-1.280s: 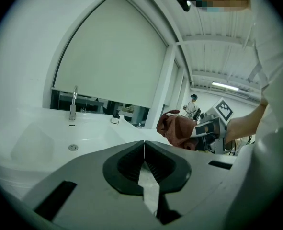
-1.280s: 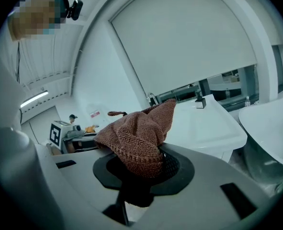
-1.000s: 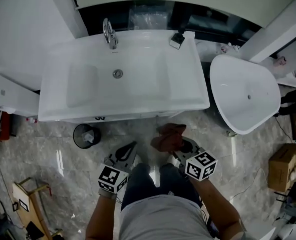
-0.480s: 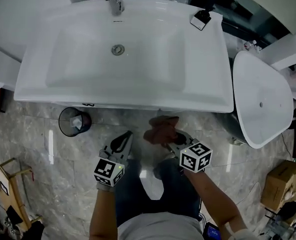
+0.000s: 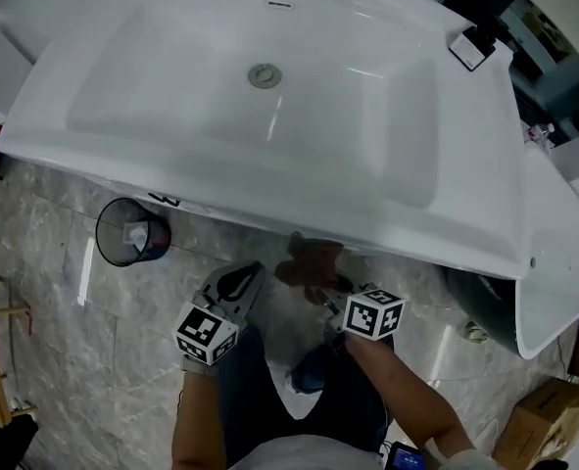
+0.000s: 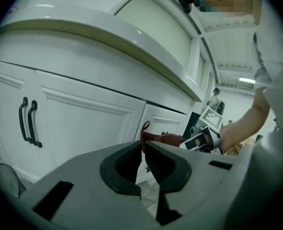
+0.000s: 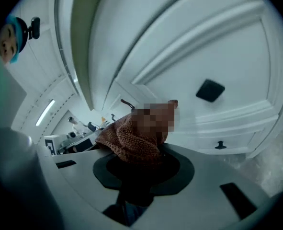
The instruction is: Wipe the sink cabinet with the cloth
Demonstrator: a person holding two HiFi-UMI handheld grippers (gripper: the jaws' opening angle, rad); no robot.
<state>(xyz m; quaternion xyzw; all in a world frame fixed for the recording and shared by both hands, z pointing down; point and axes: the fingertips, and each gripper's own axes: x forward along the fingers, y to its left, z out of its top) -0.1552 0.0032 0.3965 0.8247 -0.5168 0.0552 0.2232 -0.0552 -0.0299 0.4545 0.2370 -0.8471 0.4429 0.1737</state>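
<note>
I had my right gripper (image 5: 320, 292) clamped on the brown cloth (image 5: 309, 260), which sat bunched between the jaws and bulged out past their tips. From my head, the cloth lay just under the front lip of the white sink (image 5: 220, 196), ahead of the marker cube on that gripper. In the right gripper view the cloth (image 7: 131, 143) rose from between the jaws (image 7: 141, 161) toward the white cabinet door (image 7: 218, 56). It looked close to the panel, though I could not tell whether it touched. My left gripper (image 5: 246, 276) was empty, its jaws drawn together with only a thin slit at the tips (image 6: 142, 148). It pointed at the cabinet front (image 6: 84, 123), with the pair of dark door handles (image 6: 28, 121) off to its left. The cloth (image 6: 163, 139) and my right gripper showed beyond its tips. A small waste bin (image 5: 130, 235) stood on the marble floor (image 5: 44, 292) to my left, near the cabinet.
</note>
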